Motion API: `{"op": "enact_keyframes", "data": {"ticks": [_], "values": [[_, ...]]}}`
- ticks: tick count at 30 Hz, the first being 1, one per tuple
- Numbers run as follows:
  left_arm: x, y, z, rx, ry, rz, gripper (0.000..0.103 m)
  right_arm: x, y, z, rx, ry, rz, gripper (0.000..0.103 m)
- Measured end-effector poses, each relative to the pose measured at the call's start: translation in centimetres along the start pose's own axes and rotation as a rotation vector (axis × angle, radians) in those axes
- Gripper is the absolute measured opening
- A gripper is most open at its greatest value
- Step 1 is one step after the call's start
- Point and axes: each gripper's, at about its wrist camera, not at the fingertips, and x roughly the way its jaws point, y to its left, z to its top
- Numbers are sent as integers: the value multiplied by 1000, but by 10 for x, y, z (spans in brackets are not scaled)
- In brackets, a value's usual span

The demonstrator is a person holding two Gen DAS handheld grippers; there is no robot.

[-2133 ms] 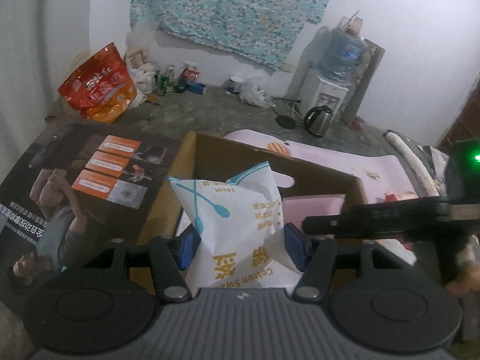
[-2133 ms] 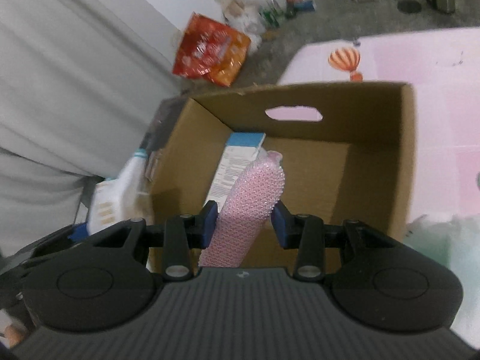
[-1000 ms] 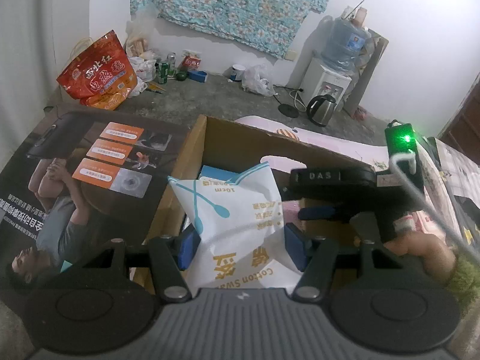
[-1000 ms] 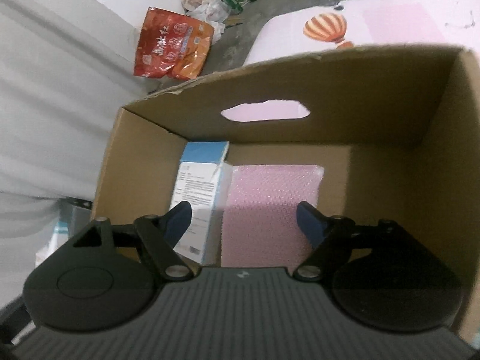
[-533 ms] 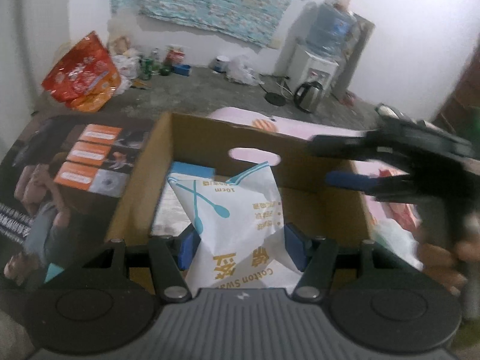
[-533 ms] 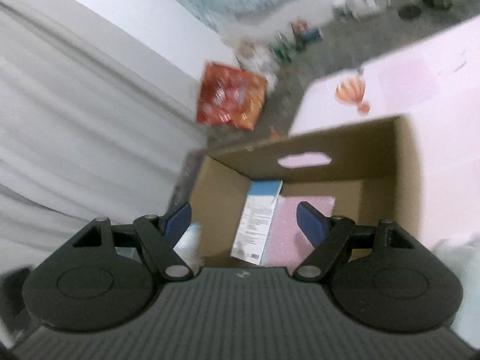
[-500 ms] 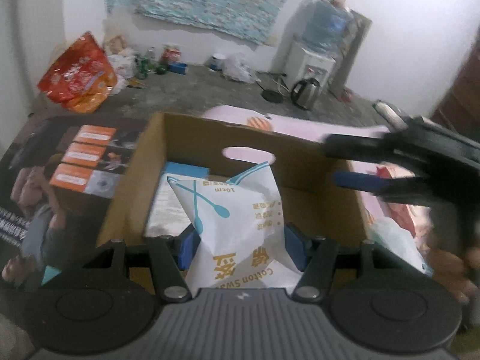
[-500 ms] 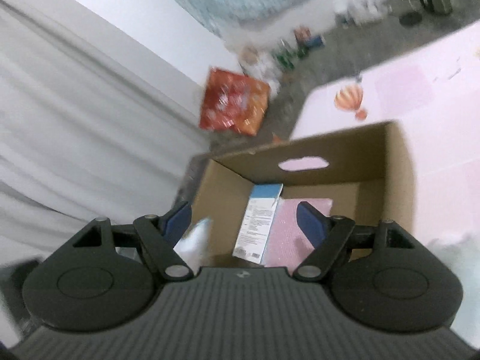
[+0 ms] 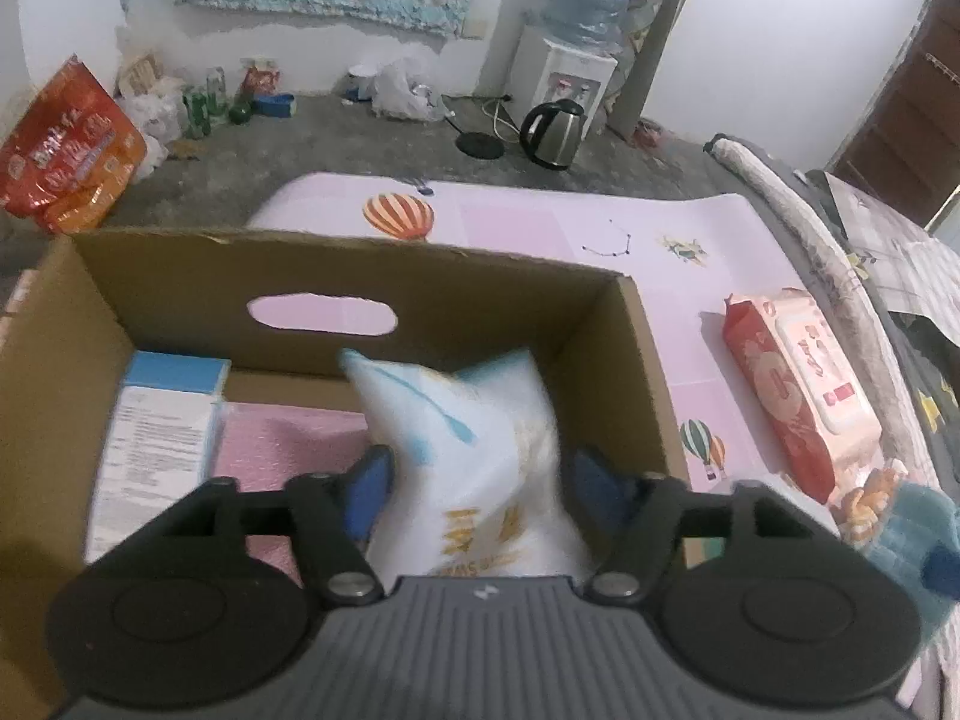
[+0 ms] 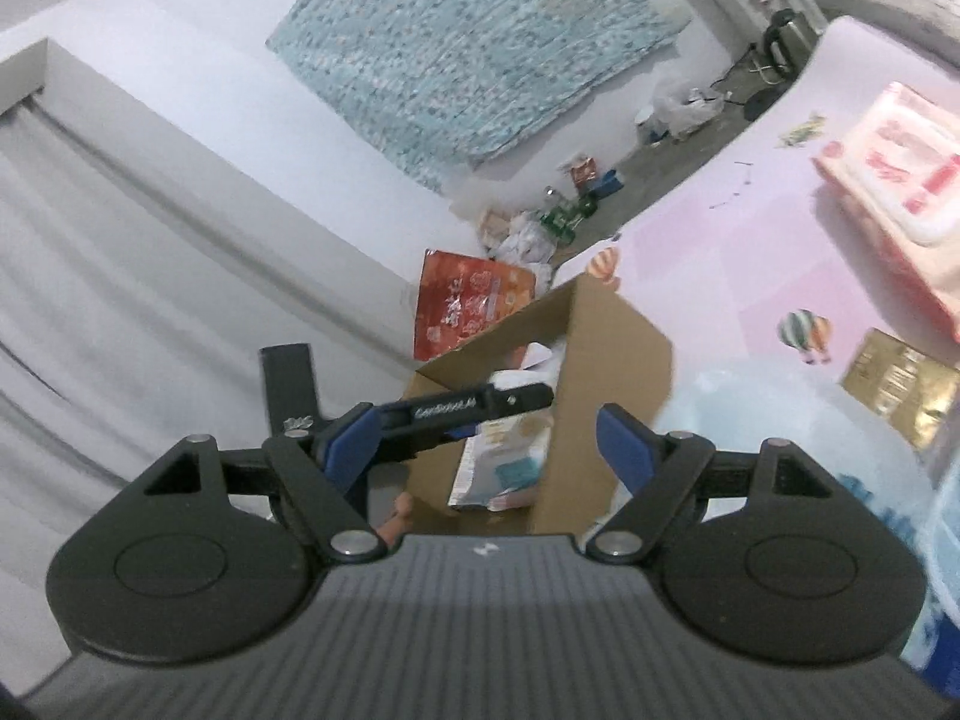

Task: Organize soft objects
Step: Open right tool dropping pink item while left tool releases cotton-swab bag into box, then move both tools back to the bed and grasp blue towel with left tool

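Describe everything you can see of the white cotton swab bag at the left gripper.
The cotton swab bag is a soft white plastic pouch with a blue swab graphic and yellow lettering, motion-blurred. It stands roughly upright inside the cardboard box, beside the pink bubble-wrap pack. It sits between the pads of the left gripper, whose jaws have just been opening; gaps show on both sides, so it looks released.
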Motion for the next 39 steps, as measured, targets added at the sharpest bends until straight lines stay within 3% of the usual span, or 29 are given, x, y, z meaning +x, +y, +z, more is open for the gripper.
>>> {"op": "enact_keyframes", "data": {"ticks": [3, 11, 19, 24, 25, 27, 33, 39], "values": [[8, -2, 0, -11, 5, -4, 86, -8, -13, -4, 9, 1, -13, 80], [-12, 0, 0, -51, -16, 3, 87, -21, -23, -11, 21, -31, -20, 80], [-97, -20, -18, 5, -147, -12, 92, -94, -13, -11, -52, -168, -60, 82], [-165, -48, -50, 99, -275, -55, 97, -168, -15, -20, -93, -311, -148, 86], [-174, -55, -57, 111, -286, -60, 103, -181, -17, -24, -96, -334, -167, 86], [-191, -67, -71, 123, -301, -61, 103, -204, -25, -35, -84, -367, -198, 87], [-211, -106, -111, 169, -279, -134, 103, -243, -63, -79, -12, -381, -250, 88], [-187, -163, -135, 241, -218, -202, 103, -256, -100, -113, 44, -378, -290, 88]]}}
